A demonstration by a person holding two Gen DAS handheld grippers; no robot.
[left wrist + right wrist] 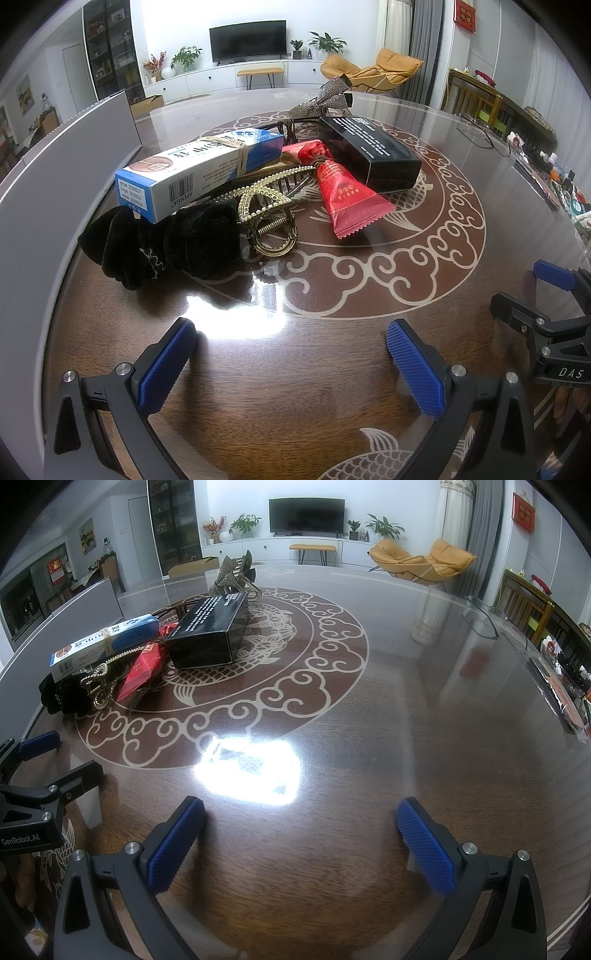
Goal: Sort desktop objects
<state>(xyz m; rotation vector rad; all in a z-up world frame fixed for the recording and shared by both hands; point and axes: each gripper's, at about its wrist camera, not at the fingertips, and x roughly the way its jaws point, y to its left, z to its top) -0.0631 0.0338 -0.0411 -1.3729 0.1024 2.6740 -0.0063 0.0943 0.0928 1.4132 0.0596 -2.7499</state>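
Note:
A pile of objects lies on the round glass-topped table (295, 369). It holds a blue and white carton (192, 170) bound with a rubber band, a black box (369, 151), a red sachet (347, 195), a gold pearl hair claw (266, 210), a black velvet scrunchie (159, 243) and a glittery bow clip (325, 98). My left gripper (291, 365) is open and empty, in front of the pile. My right gripper (301, 845) is open and empty, right of the pile. The pile shows at the left in the right wrist view, with the black box (210, 631) nearest.
A grey curved panel (48, 192) stands along the table's left edge. Eyeglasses (476, 131) lie at the far right of the table. A cluttered shelf (561, 184) runs past the right edge. The right gripper shows in the left wrist view (546, 295).

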